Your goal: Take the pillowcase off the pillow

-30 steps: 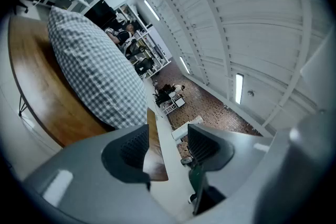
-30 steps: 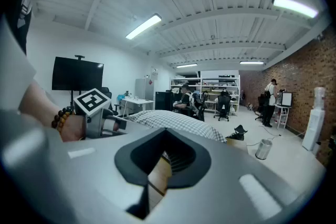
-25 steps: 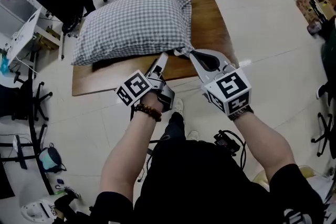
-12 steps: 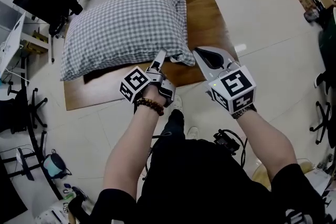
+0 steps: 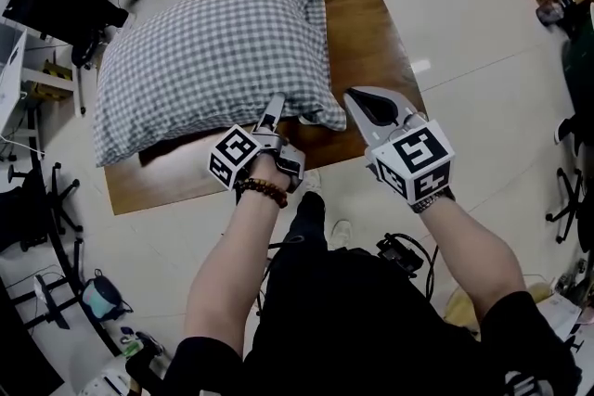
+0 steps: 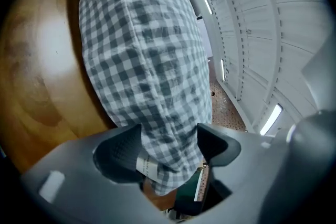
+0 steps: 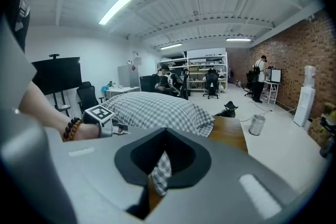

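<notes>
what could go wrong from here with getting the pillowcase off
1. The right gripper is shut on only a small pinch of the pillowcase; a pull may slip it free.
2. The left gripper has just been opening its jaws around the end of the pillow; closing there might clamp case and filling together, dragging the whole pillow off the table.

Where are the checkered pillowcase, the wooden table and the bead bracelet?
pillowcase (image 5: pixel 204 51), head view, middle of its checked top.
wooden table (image 5: pixel 367 42), head view, bare wood to the pillowcase's right.
bead bracelet (image 5: pixel 263 191), head view, beads around the person's left wrist.
</notes>
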